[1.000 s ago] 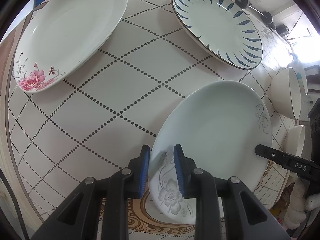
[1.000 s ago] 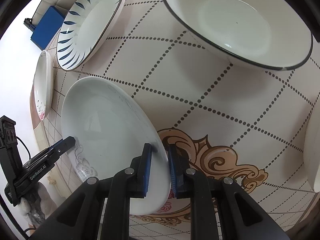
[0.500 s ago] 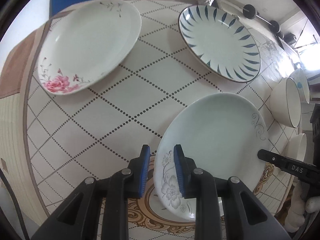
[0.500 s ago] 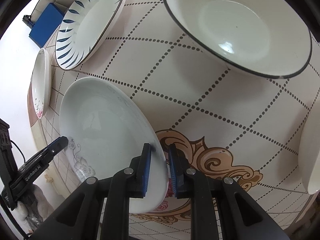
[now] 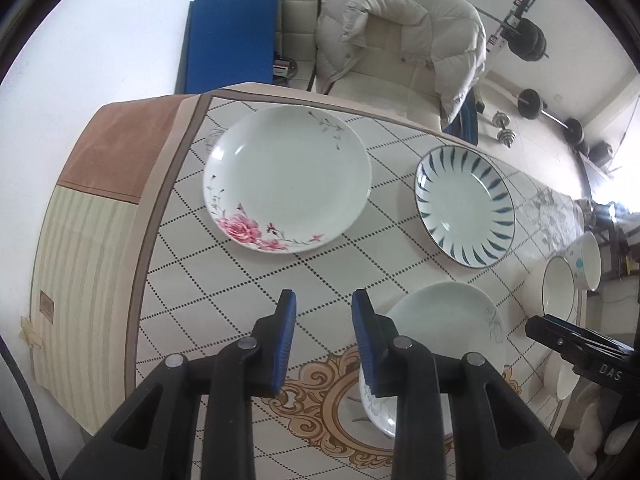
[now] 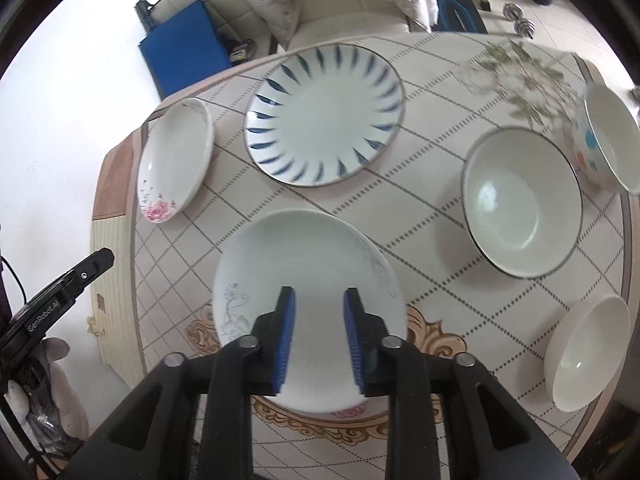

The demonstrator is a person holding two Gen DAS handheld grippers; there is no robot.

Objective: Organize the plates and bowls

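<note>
A white plate with a grey flower print (image 6: 308,256) lies flat on the diamond-patterned tablecloth (image 5: 224,280). My right gripper (image 6: 320,320) hangs above its near rim. Its jaws are opening and the pads touch nothing. My left gripper (image 5: 324,320) is up over the cloth just left of the same plate (image 5: 440,332), jaws opening with nothing between them. Farther back lie a pink-flower plate (image 5: 288,180) and a blue-striped plate (image 5: 464,208). To the right are a black-rimmed bowl (image 6: 520,204), a spotted bowl (image 6: 608,140) and a plain white bowl (image 6: 584,352).
The table's left edge (image 5: 136,300) drops off beside the pink-flower plate. Behind the table stands a cream chair with a white padded jacket (image 5: 400,32), next to a blue mat (image 5: 232,40). Dumbbells (image 5: 504,128) lie on the floor at the back right.
Both grippers have let go of the grey-flower plate's rim, opened and risen well above the table. The plate now rests flat on the cloth.
</note>
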